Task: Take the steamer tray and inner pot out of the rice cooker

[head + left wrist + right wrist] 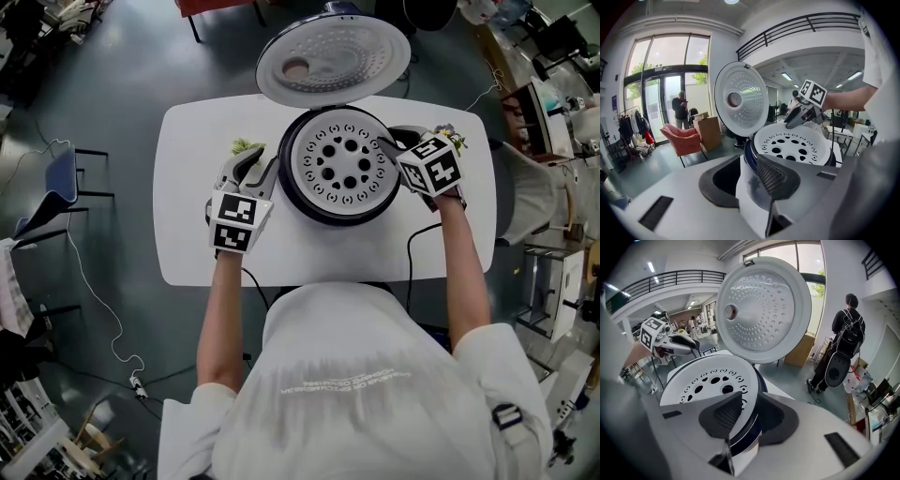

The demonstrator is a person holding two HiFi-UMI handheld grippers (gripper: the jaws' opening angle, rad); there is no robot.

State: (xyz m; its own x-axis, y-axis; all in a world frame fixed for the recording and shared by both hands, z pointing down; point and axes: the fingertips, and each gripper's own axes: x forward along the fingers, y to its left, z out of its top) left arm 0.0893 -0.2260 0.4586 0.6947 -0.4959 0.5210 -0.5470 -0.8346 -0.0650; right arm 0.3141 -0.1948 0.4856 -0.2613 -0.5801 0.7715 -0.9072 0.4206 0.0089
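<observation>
a: head view showed the tray (367, 141) seated in the cooker (309, 208) at mid table (197, 234), with the lid (333, 58) raised behind it. the pot was hidden, presumably under the tray.

b: grippers?

a: the left gripper (251, 167) was about half closed, pads clamped on the tray's left rim. the right gripper (389, 148) gripped the right rim the same way. each held only a narrow lip.

b: hazards?

a: first, an uneven lift. if one hand rose ahead of the other, the tray would likely tilt and either bind in the cooker or slide off a pad. second, the dark cooker ring sat close between the same jaws. if a pad caught it, the whole cooker could drag or rock. third, the pot might ride up with the tray and drop back. fourth, the lid stood just behind, so a backward pull could strike it.

b: finding?

a: lift should be level and straight up.
</observation>
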